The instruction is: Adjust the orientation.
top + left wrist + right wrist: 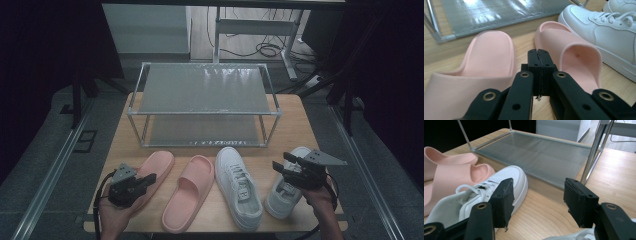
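Four shoes lie side by side on their soles in the lower middle of the high view, toes toward the frame's top. At left, two plain pink slides: the left pink slide [152,172] and, just beside it, the right pink slide [187,199], each with a wide strap and textured footbed. Right of them lie the left white sneaker [239,187] and the right white sneaker [286,190], both laced.
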Demonstrator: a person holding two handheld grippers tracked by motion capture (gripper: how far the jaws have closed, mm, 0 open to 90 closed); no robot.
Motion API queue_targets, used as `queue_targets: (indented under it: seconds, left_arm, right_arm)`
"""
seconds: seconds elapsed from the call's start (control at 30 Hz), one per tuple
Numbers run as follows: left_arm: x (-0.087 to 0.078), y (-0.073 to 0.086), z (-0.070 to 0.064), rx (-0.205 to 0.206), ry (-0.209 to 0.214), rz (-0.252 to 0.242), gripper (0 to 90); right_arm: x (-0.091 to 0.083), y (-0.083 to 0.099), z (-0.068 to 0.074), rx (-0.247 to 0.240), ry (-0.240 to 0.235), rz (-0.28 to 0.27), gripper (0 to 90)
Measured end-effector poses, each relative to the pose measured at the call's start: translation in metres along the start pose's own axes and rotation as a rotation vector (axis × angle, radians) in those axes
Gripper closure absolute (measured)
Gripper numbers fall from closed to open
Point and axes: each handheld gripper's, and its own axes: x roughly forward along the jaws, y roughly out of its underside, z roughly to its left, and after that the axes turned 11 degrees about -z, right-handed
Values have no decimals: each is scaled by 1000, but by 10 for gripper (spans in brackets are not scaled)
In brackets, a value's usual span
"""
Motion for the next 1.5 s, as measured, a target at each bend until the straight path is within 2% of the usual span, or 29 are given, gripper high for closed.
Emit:
queue_targets:
  seconds: [0.1, 0.27, 0.3, 0.4, 0.5, 0.73, 0.93, 1.07, 1.5]
  left_arm:
    - [3, 0, -1, 1, 1, 9, 900]
    - [17, 8, -10, 11, -4, 73, 900]
    - [17, 8, -10, 11, -4, 73, 900]
    - [17, 21, -10, 0, -25, 104, 900]
    - [9, 35, -5, -17, -45, 131, 899]
    - [2, 54, -1, -43, -55, 147, 900]
    - [2, 61, 4, -48, -67, 163, 900]
    - [-2, 63, 9, -55, -84, 158, 900]
    - [-6, 63, 18, -66, -100, 158, 900]
  right_arm:
    - [1, 0, 1, 1, -5, 1, 418]
    - [3, 3, 1, 8, -17, 14, 418]
    - [3, 3, 1, 8, -17, 14, 418]
    - [2, 3, 2, 10, -23, 14, 418]
    - [0, 2, 3, 10, -23, 9, 418]
    - [-2, 3, 2, 15, -7, 12, 417]
    - [-3, 2, -1, 29, 2, 17, 418]
    - [-3, 2, -2, 30, 5, 14, 418]
    - [-6, 1, -2, 26, 5, 9, 417]
